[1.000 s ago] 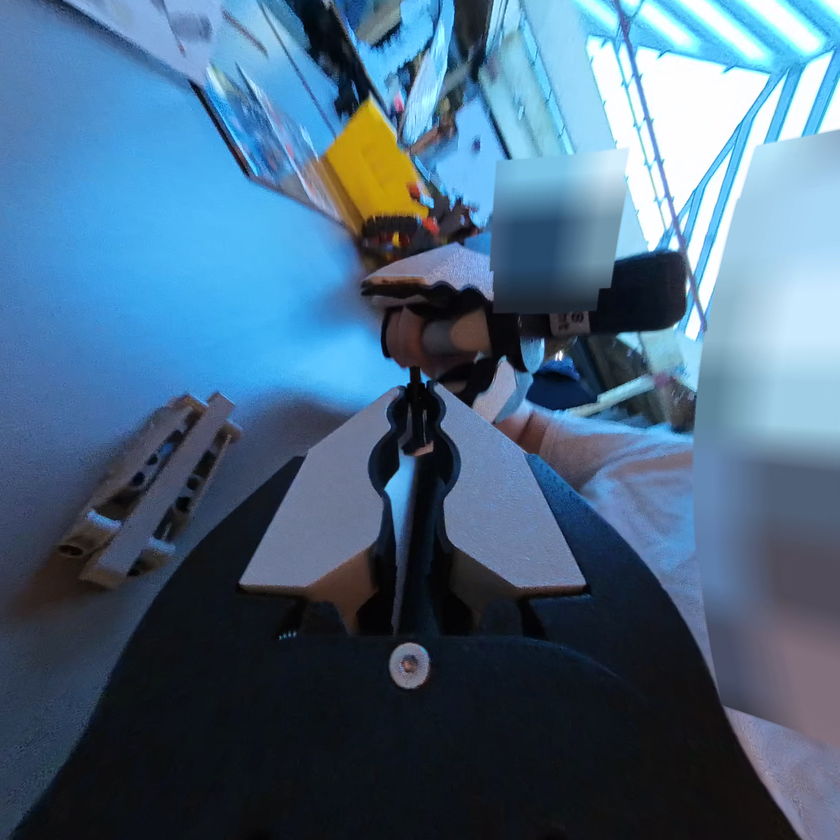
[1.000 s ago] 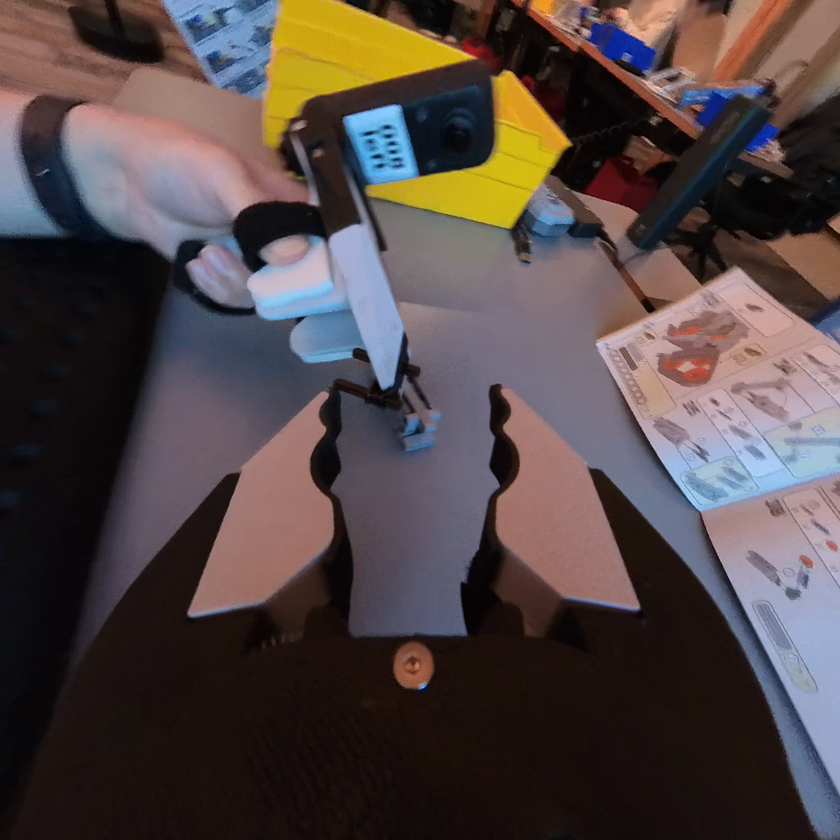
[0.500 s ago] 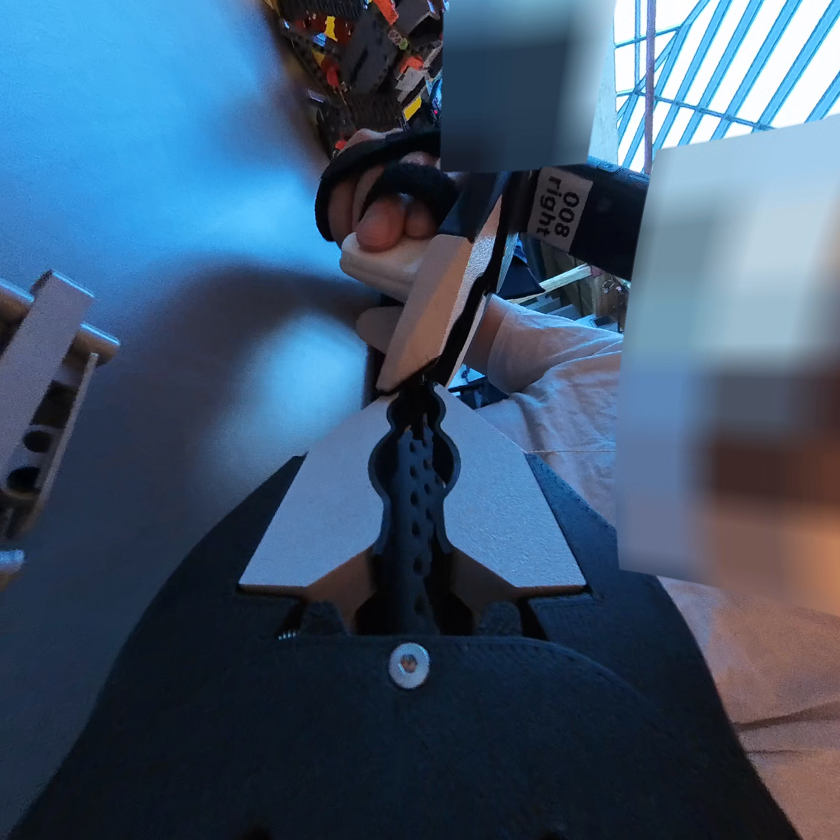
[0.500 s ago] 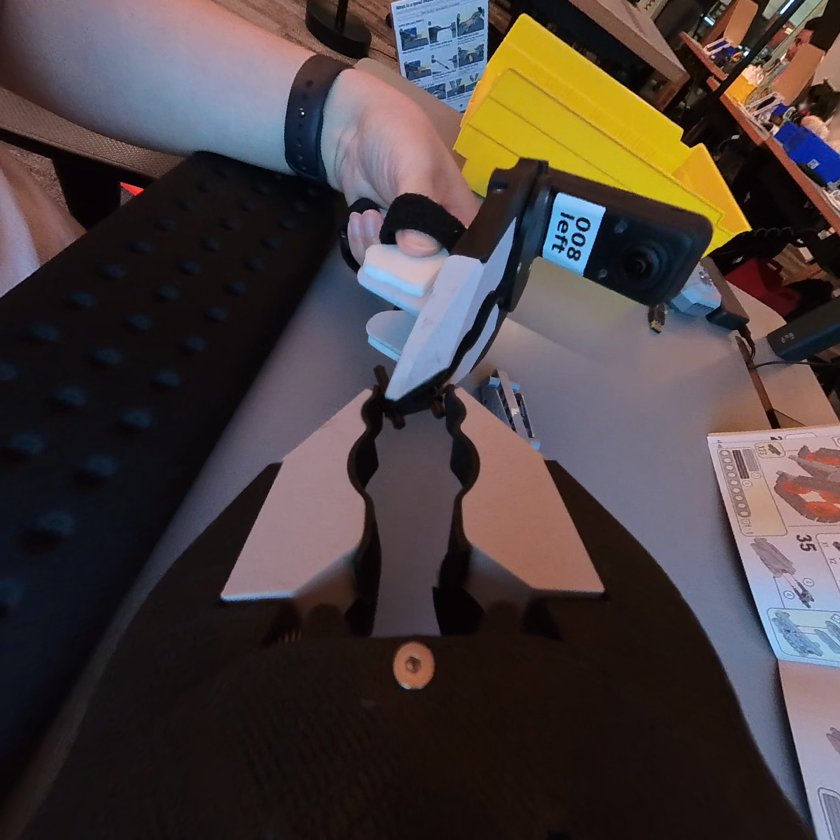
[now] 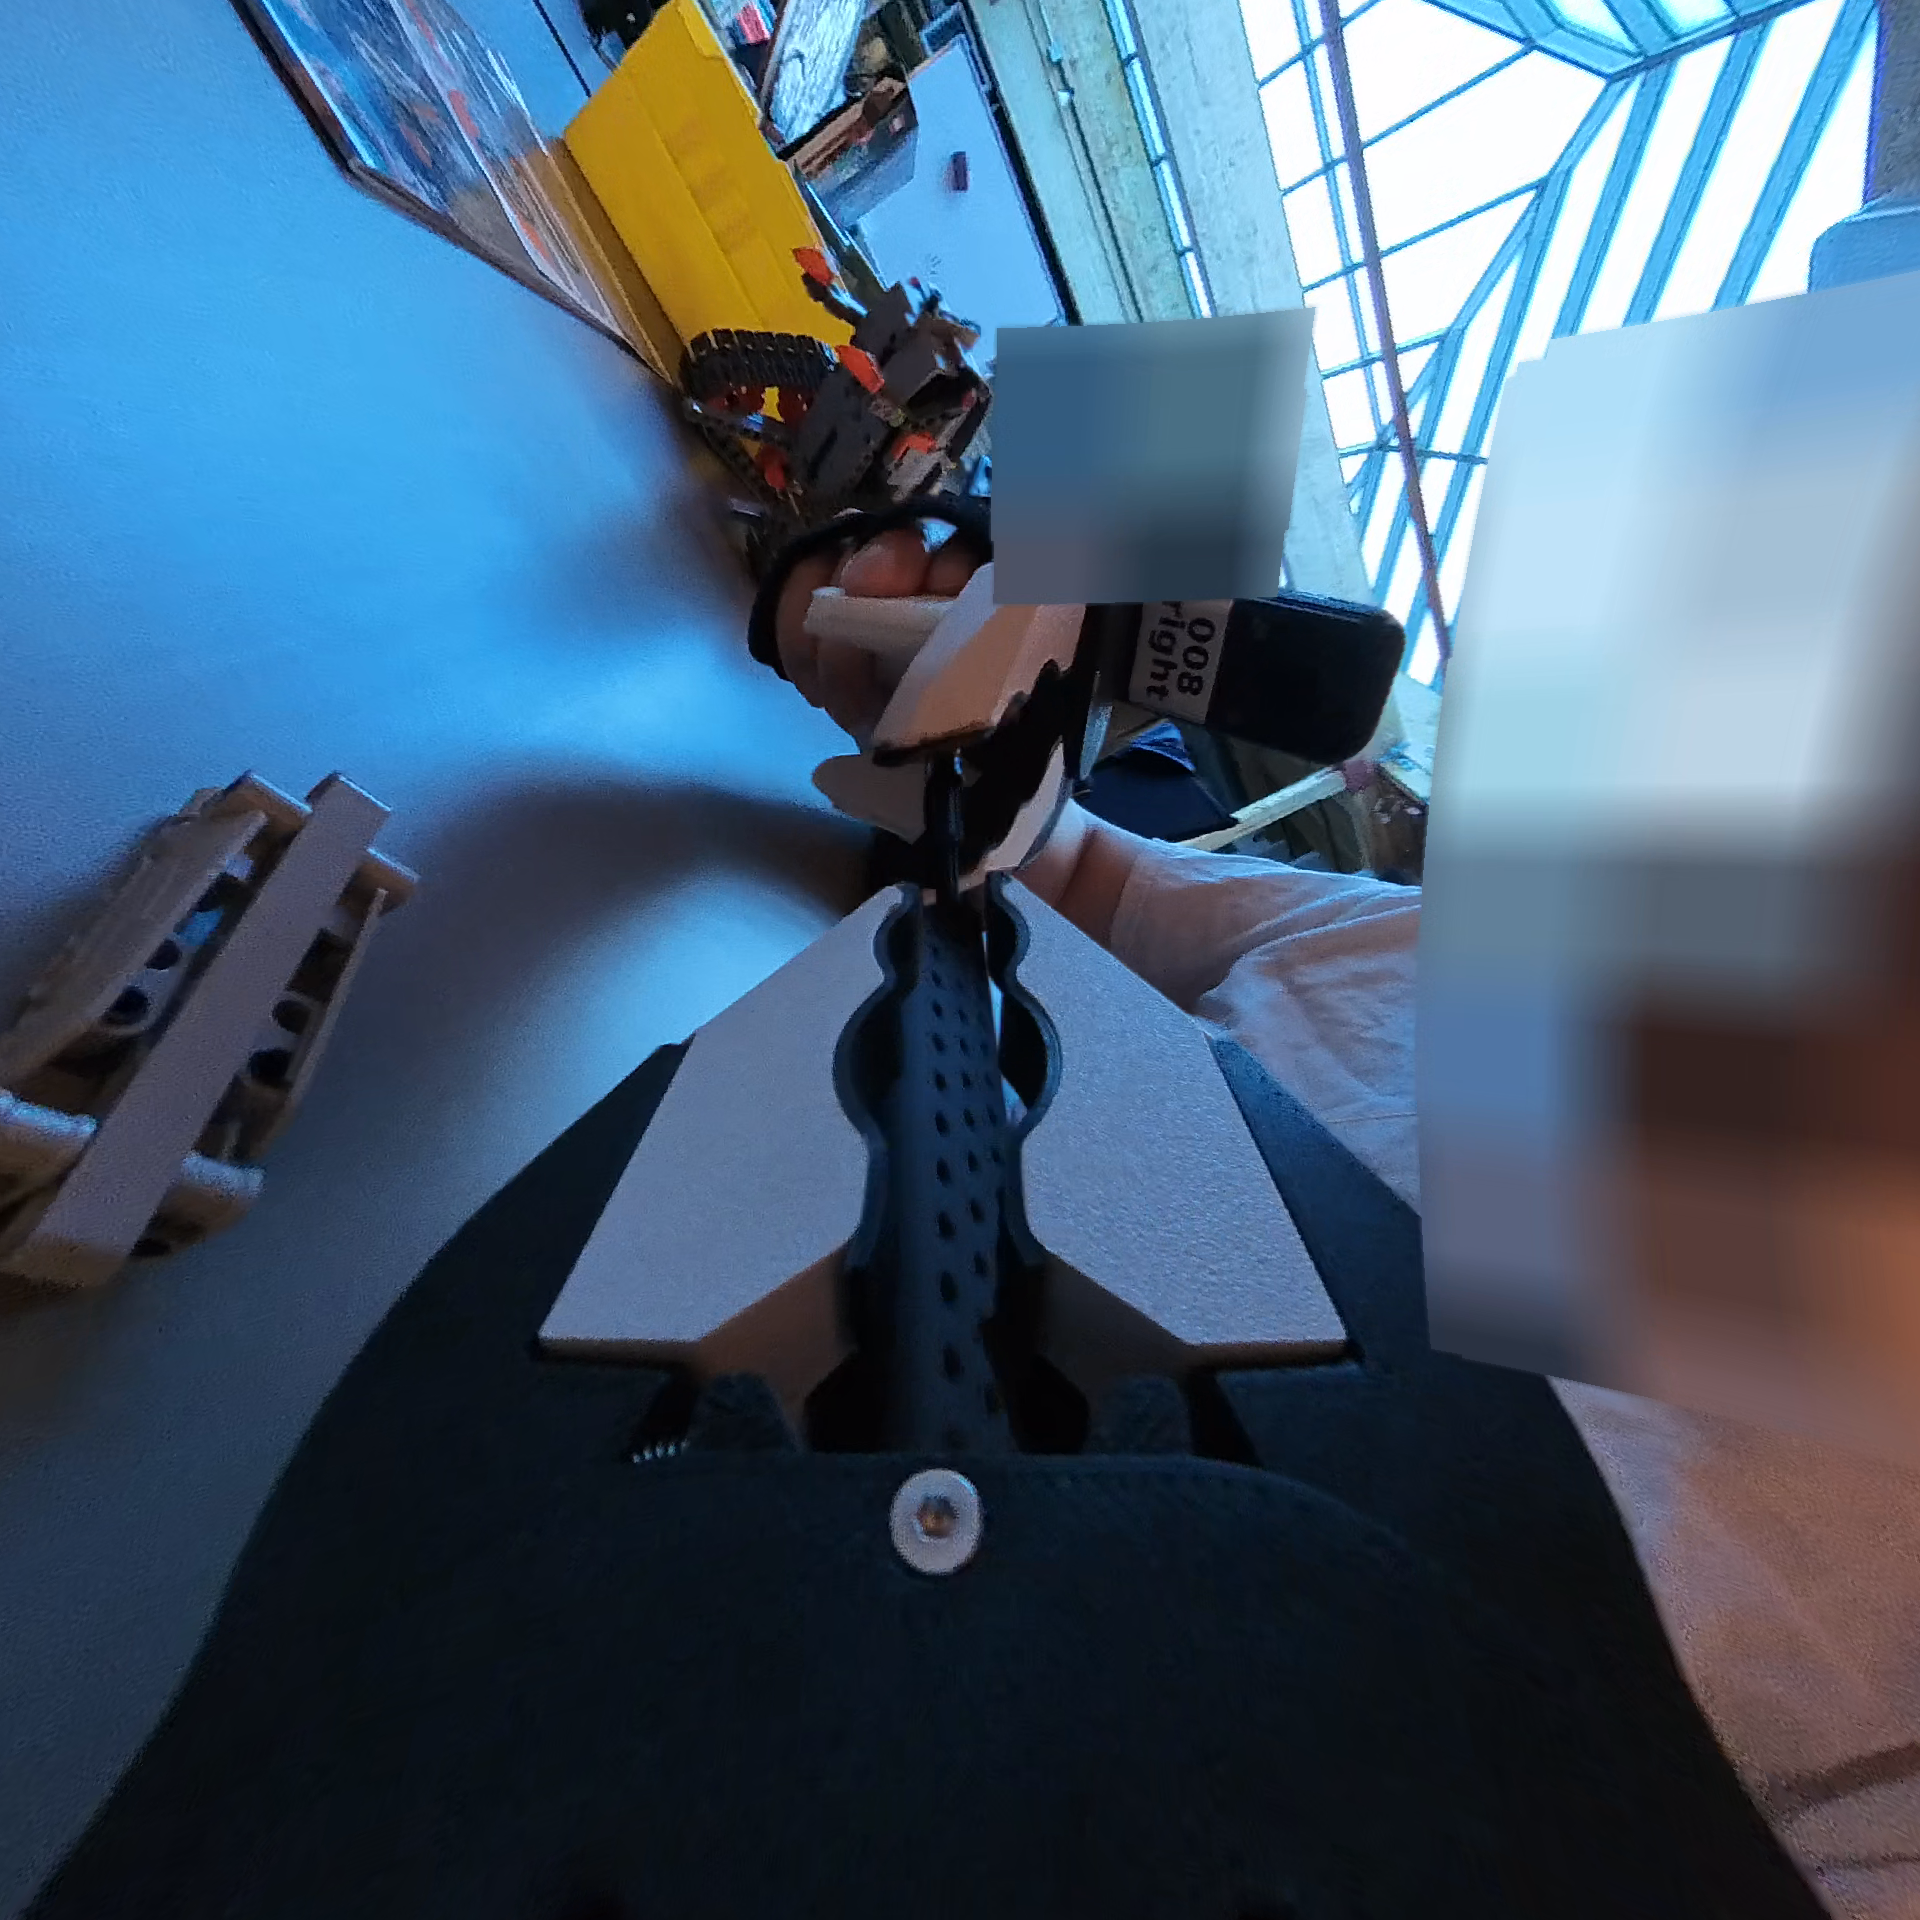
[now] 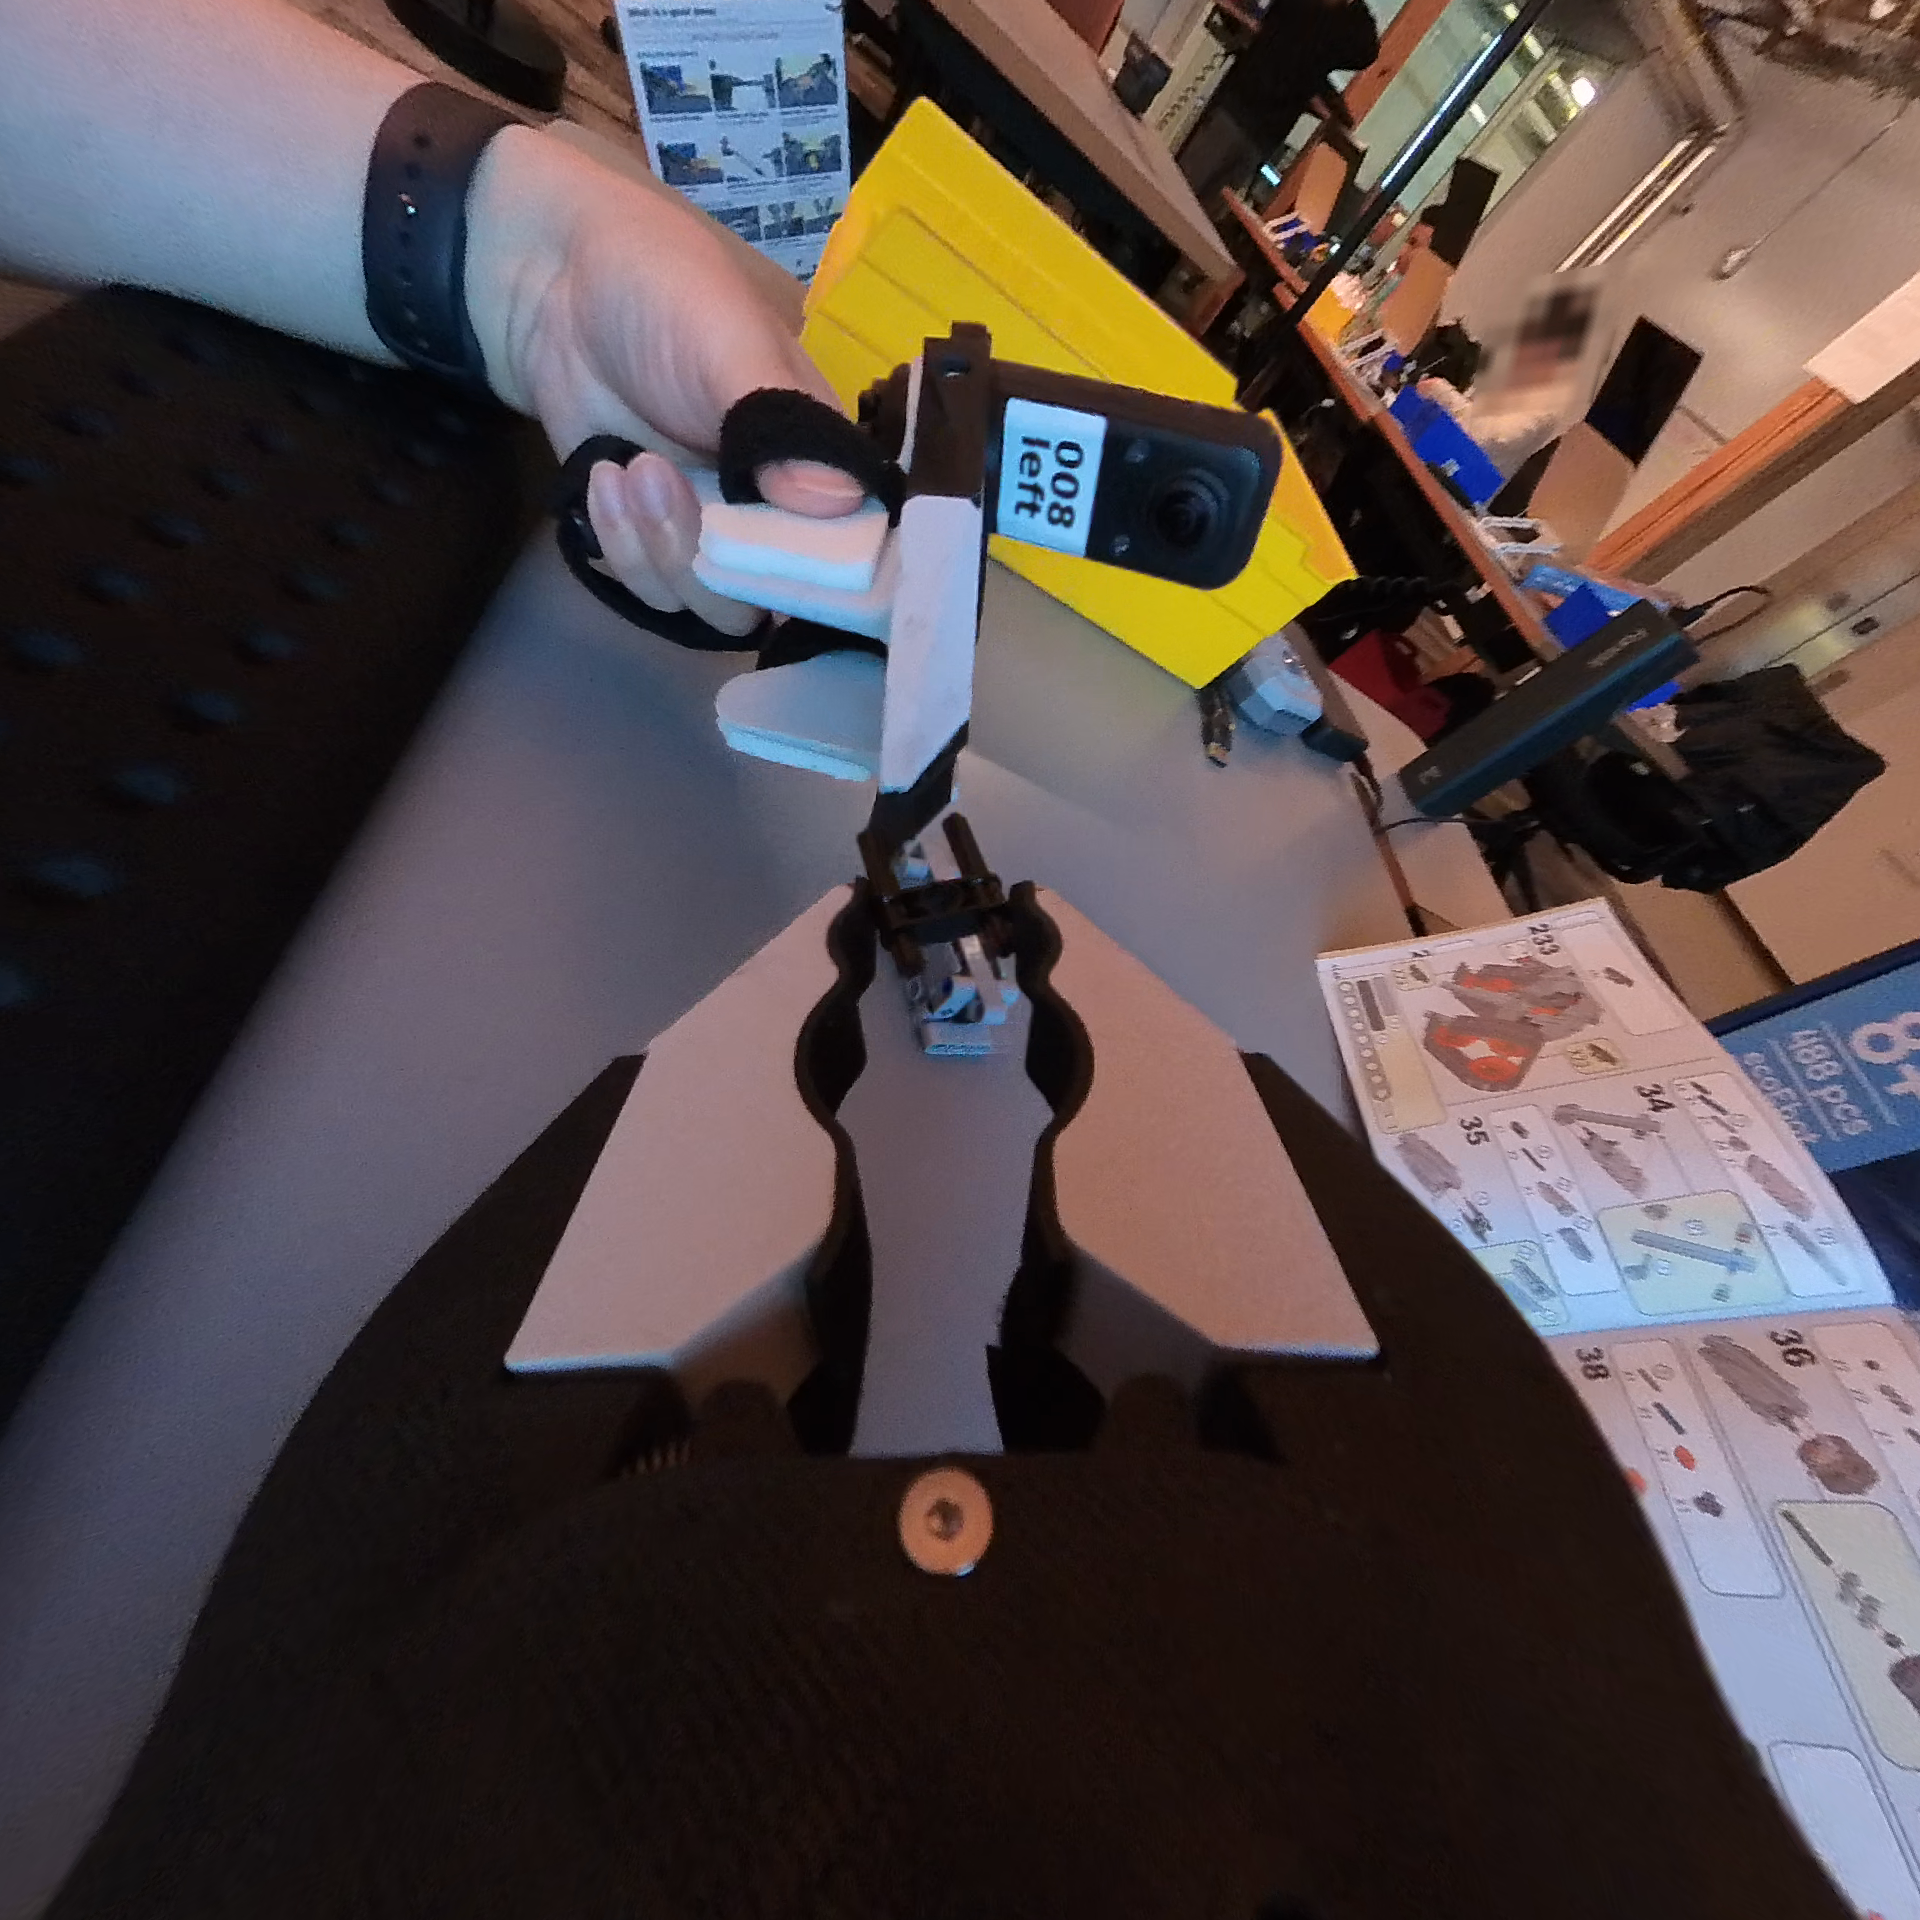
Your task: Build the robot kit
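Observation:
My left gripper (image 5: 951, 891) is shut on a small black building part (image 5: 948, 821), held by its tip above the grey table (image 5: 312, 520). In the right wrist view the left gripper (image 6: 909, 831) comes down from above onto that black part (image 6: 940, 902). My right gripper (image 6: 942, 902) has its jaws narrowed, with both fingertips against the ends of the same part. It also shows in the left wrist view (image 5: 956, 748), facing my left gripper. A grey brick assembly (image 5: 177, 1018) lies on the table and shows just beyond my right fingertips (image 6: 961, 1013).
A yellow bin (image 6: 1039, 343) stands at the back of the table. An open instruction booklet (image 6: 1621, 1143) and a blue box (image 6: 1849, 1060) lie to the right. A black studded mat (image 6: 208, 623) covers the left. A dark brick vehicle (image 5: 831, 416) sits by the bin.
My right gripper was wide open and apart from the left one; it has closed in on the black part. My left gripper has tilted while holding the part above the grey assembly.

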